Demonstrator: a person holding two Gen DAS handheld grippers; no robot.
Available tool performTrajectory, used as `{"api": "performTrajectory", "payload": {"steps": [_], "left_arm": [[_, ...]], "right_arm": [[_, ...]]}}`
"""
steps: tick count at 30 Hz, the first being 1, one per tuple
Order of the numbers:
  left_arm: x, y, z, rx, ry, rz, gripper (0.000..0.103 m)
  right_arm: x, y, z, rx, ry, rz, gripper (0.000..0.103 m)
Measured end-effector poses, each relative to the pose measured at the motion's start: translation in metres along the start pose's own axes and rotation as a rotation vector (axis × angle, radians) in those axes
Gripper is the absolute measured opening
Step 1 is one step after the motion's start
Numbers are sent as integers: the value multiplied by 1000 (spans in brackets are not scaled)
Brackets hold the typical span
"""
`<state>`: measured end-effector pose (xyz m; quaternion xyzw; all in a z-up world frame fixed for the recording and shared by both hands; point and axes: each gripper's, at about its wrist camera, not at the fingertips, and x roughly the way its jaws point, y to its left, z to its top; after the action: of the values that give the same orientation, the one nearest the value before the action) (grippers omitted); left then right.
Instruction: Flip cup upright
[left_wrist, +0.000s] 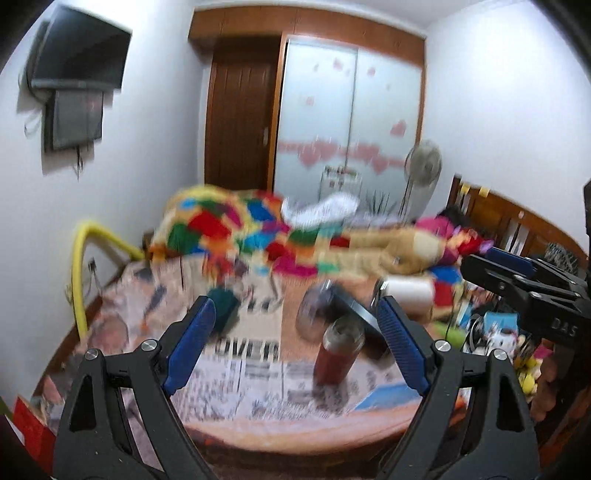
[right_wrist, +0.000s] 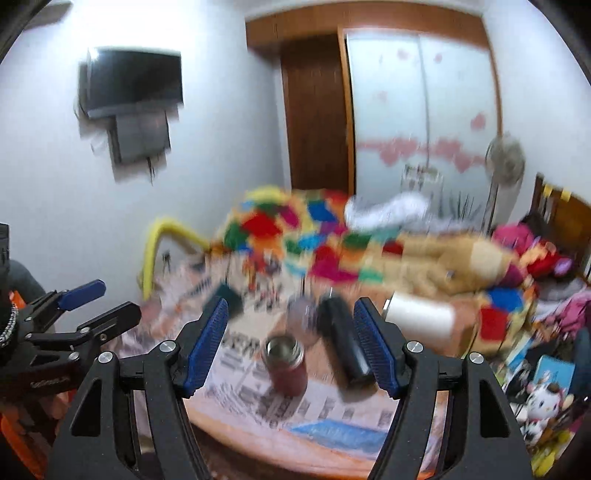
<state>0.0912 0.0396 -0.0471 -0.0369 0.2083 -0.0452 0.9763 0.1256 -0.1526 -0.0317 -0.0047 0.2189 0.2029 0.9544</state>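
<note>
A red cup with a steel rim (left_wrist: 338, 352) stands upright on the newspaper-covered table (left_wrist: 258, 373); it also shows in the right wrist view (right_wrist: 286, 363). A black bottle (right_wrist: 343, 343) lies on its side beside it, also seen in the left wrist view (left_wrist: 351, 314). A white cup (right_wrist: 421, 319) lies on its side farther right, visible in the left view too (left_wrist: 408, 293). My left gripper (left_wrist: 295, 343) is open and empty, above the table's near side. My right gripper (right_wrist: 291, 345) is open and empty, hovering short of the red cup and black bottle. Both views are blurred.
A clear glass object (right_wrist: 301, 319) sits behind the red cup. A dark green object (left_wrist: 223, 304) lies at the table's left. A colourful blanket (left_wrist: 236, 229) and plush toys (right_wrist: 461, 262) pile up behind. Clutter (right_wrist: 543, 398) fills the right side.
</note>
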Motion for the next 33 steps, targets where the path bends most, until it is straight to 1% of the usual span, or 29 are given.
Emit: {"api": "performTrajectory", "payload": {"steps": [1,2,4,7,10,12,14,16,17,19,21,33], "left_arm": [[-14,-6,6,9,-40,-5,89],[-22,-8,10,13,-63,-6,89],[-46,-16,17,24,-127,-14,89],[-72,-26,21,32,-192,-22,89],[-90,-32,21,48,-242,-6,91],[-99,-37,18,55,-265,8,93],[-105,-39,15,55,-279,20,95],[-106,-40,12,55,-283,33,98],[-107,-40,11,55,-285,38,99],[-106,-39,9,55,-283,42,100],[-106,-40,7,53,-280,46,100],[-107,-43,2,38,-263,53,100]], "right_arm": [[-11,3,4,-6,-34,-4,67],[-28,7,8,-12,-81,-10,67],[-48,11,11,-15,-139,-14,67],[-78,20,12,-10,-229,-7,68],[-93,27,11,-5,-277,0,68],[-96,27,9,1,-291,10,70],[-98,26,7,12,-300,10,75],[-97,26,5,20,-302,0,83],[-100,25,2,22,-301,-8,85],[-97,24,0,27,-292,-19,95],[-101,20,-3,35,-288,-20,99],[-110,17,-13,22,-266,-45,100]]}}
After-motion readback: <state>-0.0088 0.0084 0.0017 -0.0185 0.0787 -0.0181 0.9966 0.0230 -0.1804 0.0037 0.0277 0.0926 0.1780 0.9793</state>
